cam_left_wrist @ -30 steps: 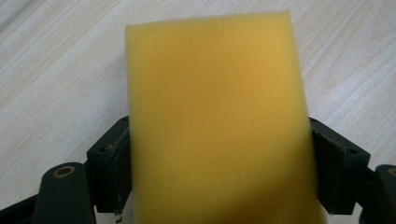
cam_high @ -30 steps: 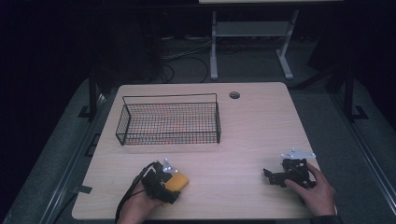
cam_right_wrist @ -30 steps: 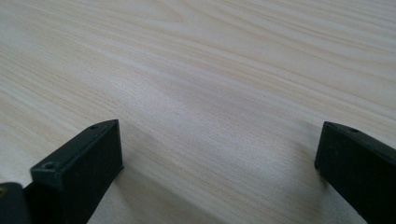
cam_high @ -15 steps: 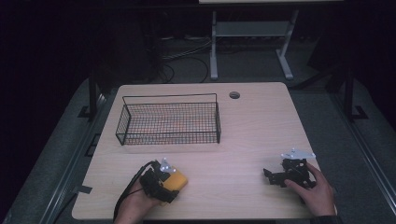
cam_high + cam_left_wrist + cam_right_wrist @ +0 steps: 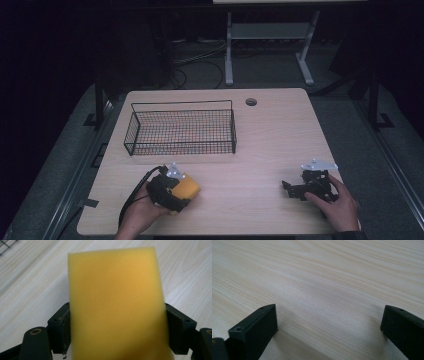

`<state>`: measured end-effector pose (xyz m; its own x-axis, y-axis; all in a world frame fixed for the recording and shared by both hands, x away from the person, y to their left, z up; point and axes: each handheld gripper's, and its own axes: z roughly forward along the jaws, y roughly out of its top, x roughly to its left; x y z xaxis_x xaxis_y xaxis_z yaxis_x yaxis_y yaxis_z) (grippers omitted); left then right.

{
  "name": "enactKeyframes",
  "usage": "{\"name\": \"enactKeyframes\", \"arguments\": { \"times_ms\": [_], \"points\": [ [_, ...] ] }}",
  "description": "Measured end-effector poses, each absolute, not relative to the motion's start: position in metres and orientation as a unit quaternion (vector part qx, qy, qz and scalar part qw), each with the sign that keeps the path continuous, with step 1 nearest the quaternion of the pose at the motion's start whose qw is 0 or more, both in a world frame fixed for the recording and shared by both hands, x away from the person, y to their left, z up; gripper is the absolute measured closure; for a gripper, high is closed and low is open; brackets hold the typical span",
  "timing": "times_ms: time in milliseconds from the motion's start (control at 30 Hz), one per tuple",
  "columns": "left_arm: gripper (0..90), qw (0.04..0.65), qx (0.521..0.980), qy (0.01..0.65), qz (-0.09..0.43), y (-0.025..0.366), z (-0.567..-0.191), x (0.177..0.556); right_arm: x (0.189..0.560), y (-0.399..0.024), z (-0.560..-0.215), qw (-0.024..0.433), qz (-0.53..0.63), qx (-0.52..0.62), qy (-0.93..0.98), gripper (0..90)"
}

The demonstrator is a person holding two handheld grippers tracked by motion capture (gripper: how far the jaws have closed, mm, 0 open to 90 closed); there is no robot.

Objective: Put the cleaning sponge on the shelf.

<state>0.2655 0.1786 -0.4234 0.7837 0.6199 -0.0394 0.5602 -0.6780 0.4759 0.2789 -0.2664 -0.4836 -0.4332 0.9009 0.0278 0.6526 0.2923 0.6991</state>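
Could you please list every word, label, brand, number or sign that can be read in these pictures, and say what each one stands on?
None: no readable text shows in these pictures.
The yellow rectangular foam sponge held in the left gripper is plain.
The black wire mesh basket, the light wooden table and the right gripper bear no legible mark.
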Motion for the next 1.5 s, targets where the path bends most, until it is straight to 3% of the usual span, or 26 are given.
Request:
{"name": "enactKeyframes", "arguments": {
  "times_ms": [1500],
  "points": [
    [22.1, 0.268, 0.911, 0.303, 0.083, 0.191, -0.366, 0.309, 0.279, -0.266, -0.484, 0.19, 0.326, 0.497, 0.781, 0.1]
  ]
}}
